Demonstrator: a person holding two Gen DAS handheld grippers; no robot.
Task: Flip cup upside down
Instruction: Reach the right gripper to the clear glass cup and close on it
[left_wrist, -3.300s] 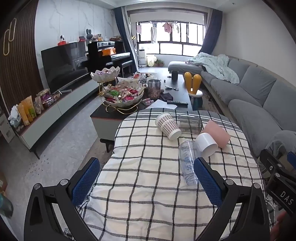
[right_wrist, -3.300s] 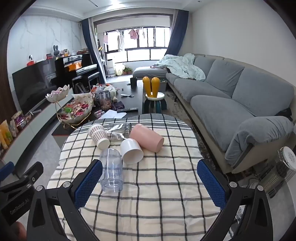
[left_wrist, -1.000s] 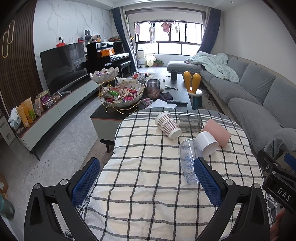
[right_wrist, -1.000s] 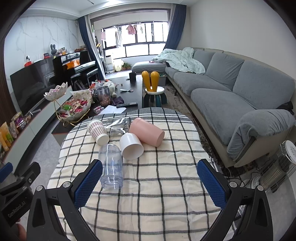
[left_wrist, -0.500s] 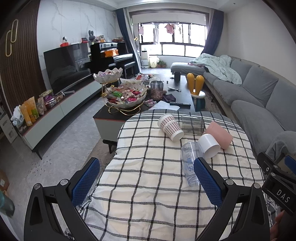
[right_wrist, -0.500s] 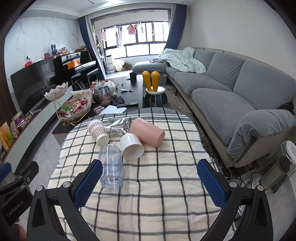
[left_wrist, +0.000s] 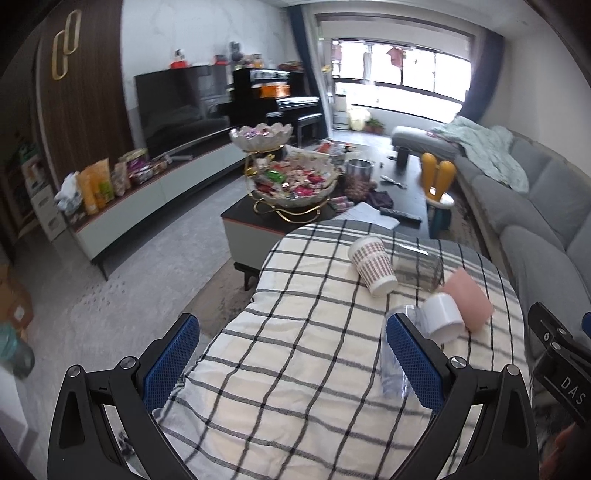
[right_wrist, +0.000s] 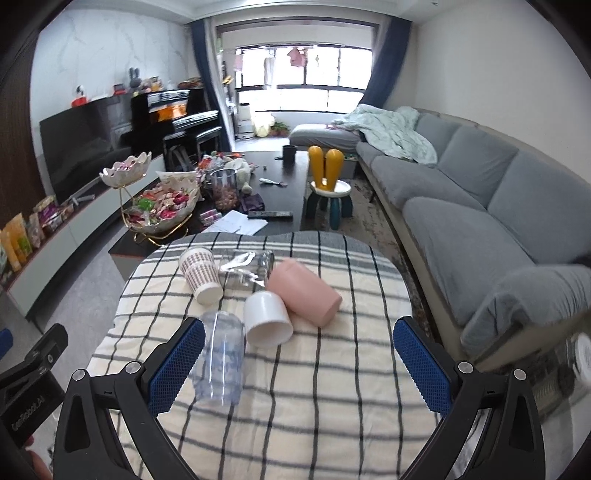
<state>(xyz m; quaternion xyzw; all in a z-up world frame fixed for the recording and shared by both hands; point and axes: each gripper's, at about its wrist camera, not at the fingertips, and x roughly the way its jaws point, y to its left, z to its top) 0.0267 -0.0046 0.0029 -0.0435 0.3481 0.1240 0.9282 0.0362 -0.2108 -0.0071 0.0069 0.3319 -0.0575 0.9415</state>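
Several cups lie on their sides on a checked tablecloth (right_wrist: 314, 398): a clear plastic cup with blue print (right_wrist: 221, 360), a white cup (right_wrist: 266, 319), a pink cup (right_wrist: 304, 291), a patterned paper cup (right_wrist: 199, 275) and a clear glass (right_wrist: 247, 271). My right gripper (right_wrist: 299, 365) is open and empty above the near cloth, its left finger beside the clear plastic cup. My left gripper (left_wrist: 291, 363) is open and empty over the table's left part. In the left wrist view its right finger hides part of the clear plastic cup (left_wrist: 391, 369).
A dark coffee table (right_wrist: 280, 177) with a candy bowl stand (right_wrist: 162, 206) stands beyond the round table. A grey sofa (right_wrist: 480, 206) runs along the right. A yellow-eared stool (right_wrist: 328, 188) stands between them. A TV cabinet (left_wrist: 147, 192) is at left.
My left gripper has swung left, so the cups now sit further right in its view. My right gripper has moved forward a little toward the cups. Both stay open.
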